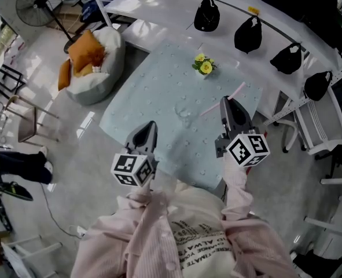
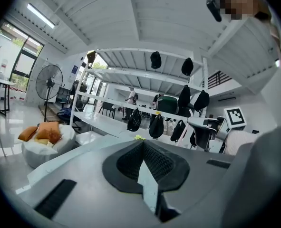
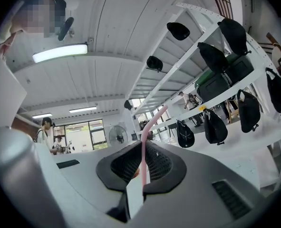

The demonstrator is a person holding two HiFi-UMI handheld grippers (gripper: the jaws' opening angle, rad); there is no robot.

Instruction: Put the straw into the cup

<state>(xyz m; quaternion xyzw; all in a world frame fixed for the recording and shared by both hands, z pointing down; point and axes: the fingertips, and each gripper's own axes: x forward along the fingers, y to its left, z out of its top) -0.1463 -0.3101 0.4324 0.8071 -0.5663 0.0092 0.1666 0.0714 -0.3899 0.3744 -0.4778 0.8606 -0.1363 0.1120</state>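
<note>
The right gripper [image 3: 142, 167], jaws closed on the thin pink straw [image 3: 147, 127] jutting ahead, could let it pivot past the faint clear cup [image 1: 184, 113] to its left; the left gripper [image 2: 144, 167] is closed, empty.

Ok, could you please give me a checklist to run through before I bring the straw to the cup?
1. Straw pinched in the right gripper: ok.
2. Left gripper empty, jaws together: ok.
3. Cup on the table, apart from the flowers: ok.
4. Cup upright, mouth free: cannot tell, too faint.
5. Straw end at the cup's mouth: not ok, it shows beside the cup.
</note>
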